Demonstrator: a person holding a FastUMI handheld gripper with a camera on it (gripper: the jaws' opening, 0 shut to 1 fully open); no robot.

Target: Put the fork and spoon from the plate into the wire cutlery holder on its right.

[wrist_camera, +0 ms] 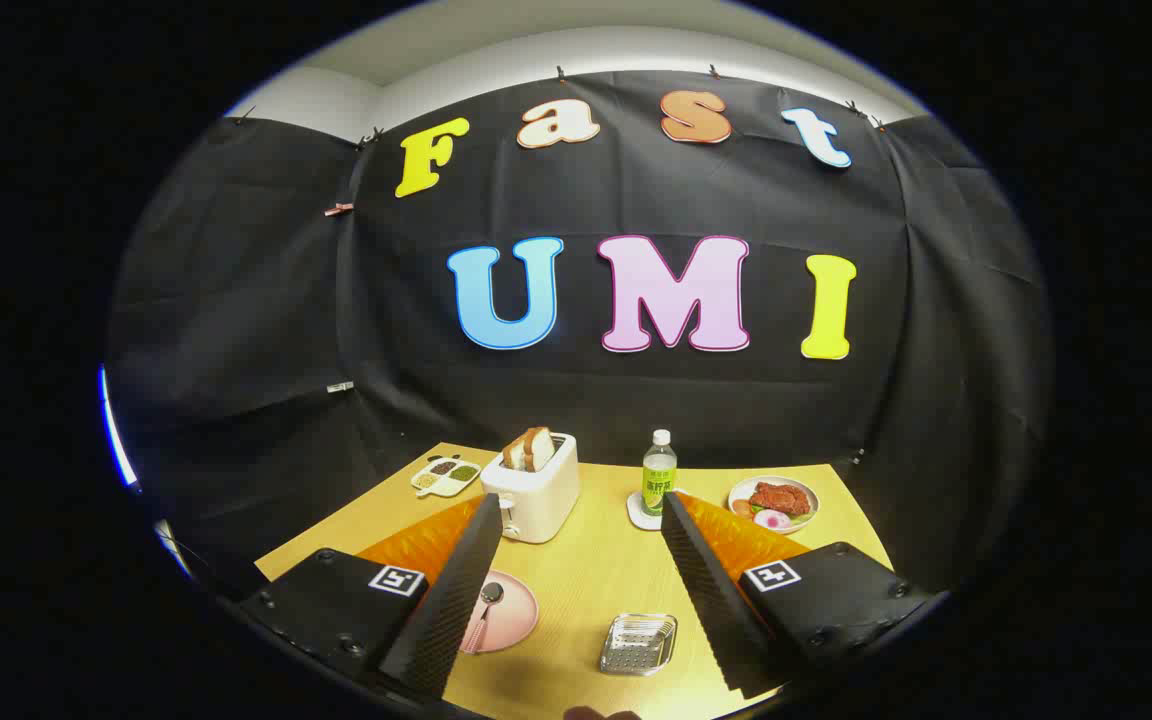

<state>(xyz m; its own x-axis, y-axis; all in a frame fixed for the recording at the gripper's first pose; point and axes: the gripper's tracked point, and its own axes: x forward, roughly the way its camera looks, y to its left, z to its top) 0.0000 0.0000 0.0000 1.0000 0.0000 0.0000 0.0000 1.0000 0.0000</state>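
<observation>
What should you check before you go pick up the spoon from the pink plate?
1. Tool open: ok, its fingers stand wide apart and hold nothing.
2. Spoon easy to find: ok, it lies on the pink plate, right beside the left finger.
3. Fork easy to find: cannot tell, the left finger covers part of the plate.
4. Cutlery holder ready: ok, it sits on the table to the right of the plate, between the fingers.
5. Way down free: ok, the toaster and bottle stand further back, beyond the fingertips.
</observation>
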